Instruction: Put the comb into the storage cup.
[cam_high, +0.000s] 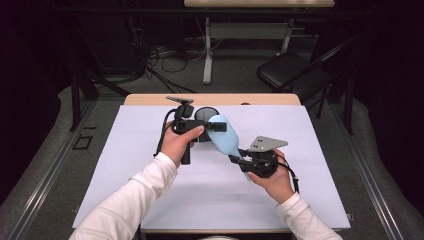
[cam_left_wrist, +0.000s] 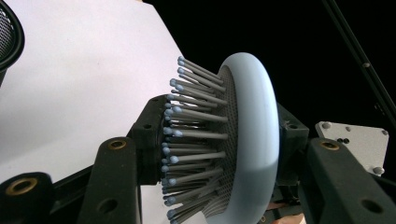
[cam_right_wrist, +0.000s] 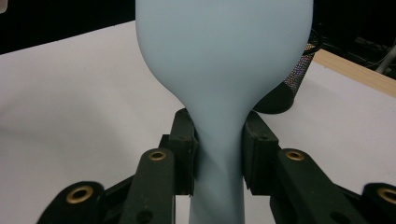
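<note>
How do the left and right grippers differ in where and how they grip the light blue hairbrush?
The left gripper clamps the light blue hairbrush at its head, one jaw against the bristles, the other on the back. The right gripper clamps the narrow neck by the handle, jaws on its smooth sides. Both are shut on the brush, held above the table.

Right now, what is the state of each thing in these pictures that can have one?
Hairbrush: lifted off the table, held at both ends.
Left gripper: shut on the hairbrush head, one pad on the bristles, one on its back.
Right gripper: shut on the hairbrush handle.
Mesh cup: upright on the table, behind the hairbrush.
</note>
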